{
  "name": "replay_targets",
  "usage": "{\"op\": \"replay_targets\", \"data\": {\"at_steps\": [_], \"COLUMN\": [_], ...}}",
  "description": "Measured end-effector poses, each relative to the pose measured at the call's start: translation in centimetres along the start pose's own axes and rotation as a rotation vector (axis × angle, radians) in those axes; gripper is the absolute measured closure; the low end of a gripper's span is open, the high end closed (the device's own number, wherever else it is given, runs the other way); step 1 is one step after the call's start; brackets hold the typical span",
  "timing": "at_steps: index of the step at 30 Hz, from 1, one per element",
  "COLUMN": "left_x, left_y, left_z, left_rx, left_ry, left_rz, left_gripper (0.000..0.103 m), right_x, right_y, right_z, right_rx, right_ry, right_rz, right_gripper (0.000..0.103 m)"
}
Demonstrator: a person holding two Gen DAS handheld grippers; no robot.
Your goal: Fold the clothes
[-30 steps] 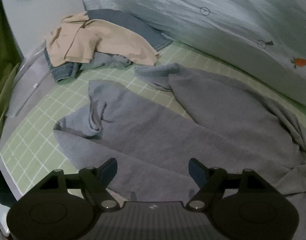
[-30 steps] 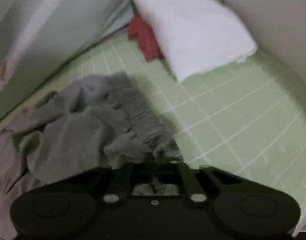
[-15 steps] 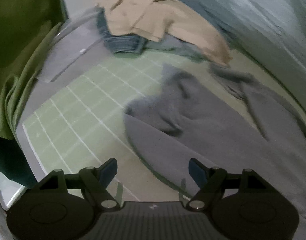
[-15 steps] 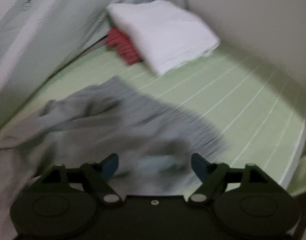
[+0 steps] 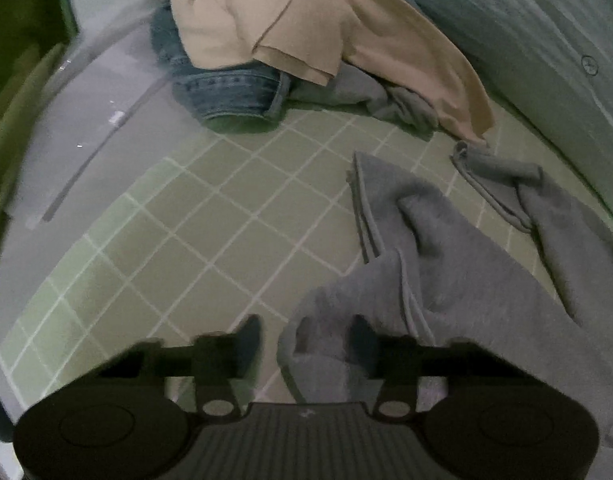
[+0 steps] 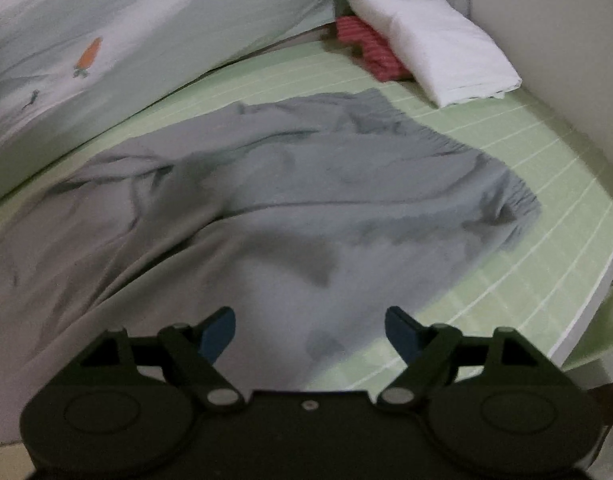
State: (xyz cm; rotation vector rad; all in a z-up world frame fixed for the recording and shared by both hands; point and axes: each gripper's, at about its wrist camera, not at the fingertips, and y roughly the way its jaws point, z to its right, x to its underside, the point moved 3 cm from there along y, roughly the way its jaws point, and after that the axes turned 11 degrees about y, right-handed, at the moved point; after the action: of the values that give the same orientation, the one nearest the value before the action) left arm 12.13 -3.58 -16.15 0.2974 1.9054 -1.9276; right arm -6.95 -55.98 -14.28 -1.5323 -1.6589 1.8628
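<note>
A grey sweatshirt (image 5: 486, 280) lies spread on the green checked bed sheet (image 5: 210, 232). In the left wrist view its cuffed edge bunches between my left gripper's (image 5: 306, 344) fingers, which stand partly apart around the cloth. In the right wrist view the same grey sweatshirt (image 6: 266, 208) lies crumpled, its ribbed hem toward the right. My right gripper (image 6: 309, 330) is wide open and empty, low over the cloth's near edge.
A pile with a beige shirt (image 5: 306, 28) over blue jeans (image 5: 226, 88) lies at the far left end. A folded white cloth (image 6: 426, 36) on a red striped item (image 6: 370, 52) lies at the far right. A pale quilt (image 6: 126, 40) runs along the back. The bed edge (image 6: 586, 320) is on the right.
My right gripper opened and let go of the sweatshirt hem, which now lies flat. My left gripper moved down to the sweatshirt's left edge and its fingers have come closer around the cloth.
</note>
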Motion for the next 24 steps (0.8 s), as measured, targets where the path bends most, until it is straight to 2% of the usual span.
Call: {"op": "replay_targets", "data": {"at_steps": [1, 2, 4, 6, 8, 10, 12, 13, 14, 16, 18, 20, 24], "left_x": [0.0, 0.0, -0.1, -0.2, -0.3, 0.0, 1.0, 1.5, 2.0, 2.9, 3.8, 4.2, 4.1], "left_y": [0.3, 0.4, -0.1, -2.0, -5.3, -7.8, -7.3, -7.0, -6.8, -5.8, -5.3, -4.8, -3.9], "left_z": [-0.2, -0.4, -1.3, -2.6, -4.3, -6.6, -9.0, -10.2, -11.4, -12.6, -12.8, -12.2, -10.5], "left_rx": [0.014, 0.028, 0.051, 0.015, -0.111, -0.245, -0.261, -0.268, -0.274, -0.248, -0.205, -0.154, -0.146], "left_ry": [-0.002, -0.006, -0.035, -0.048, -0.006, -0.013, -0.096, -0.137, -0.177, -0.242, -0.28, -0.265, -0.201], "left_rz": [-0.005, -0.009, 0.021, 0.098, 0.213, 0.277, 0.217, 0.187, 0.157, 0.098, 0.083, 0.071, 0.053], "left_gripper": [0.088, 0.099, 0.1, 0.1, 0.1, 0.101, 0.1, 0.098, 0.092, 0.081, 0.071, 0.059, 0.049], "right_x": [0.6, 1.3, 2.1, 2.7, 3.1, 3.5, 4.0, 4.3, 4.5, 4.8, 4.7, 4.5, 3.6], "right_y": [-0.2, -0.4, -0.4, -0.1, 0.4, 0.9, 1.2, 1.4, 1.5, 1.8, 1.7, 1.7, 1.6], "right_z": [-0.5, -1.0, -1.7, -2.1, -2.5, -3.2, -4.1, -4.5, -4.7, -5.0, -4.8, -4.1, -1.5], "right_rx": [-0.001, -0.002, 0.001, -0.006, -0.023, -0.032, -0.036, -0.037, -0.04, -0.045, -0.048, -0.032, 0.036], "right_ry": [-0.003, -0.007, 0.002, 0.042, 0.088, 0.101, 0.077, 0.065, 0.062, 0.065, 0.08, 0.106, 0.176], "right_rz": [-0.002, -0.004, -0.01, -0.027, -0.05, -0.062, -0.067, -0.069, -0.069, -0.069, -0.049, -0.029, 0.012], "right_gripper": [0.02, 0.02, 0.02, 0.02, 0.02, 0.02, 0.02, 0.02, 0.019, 0.0, 0.0, 0.0, 0.0]}}
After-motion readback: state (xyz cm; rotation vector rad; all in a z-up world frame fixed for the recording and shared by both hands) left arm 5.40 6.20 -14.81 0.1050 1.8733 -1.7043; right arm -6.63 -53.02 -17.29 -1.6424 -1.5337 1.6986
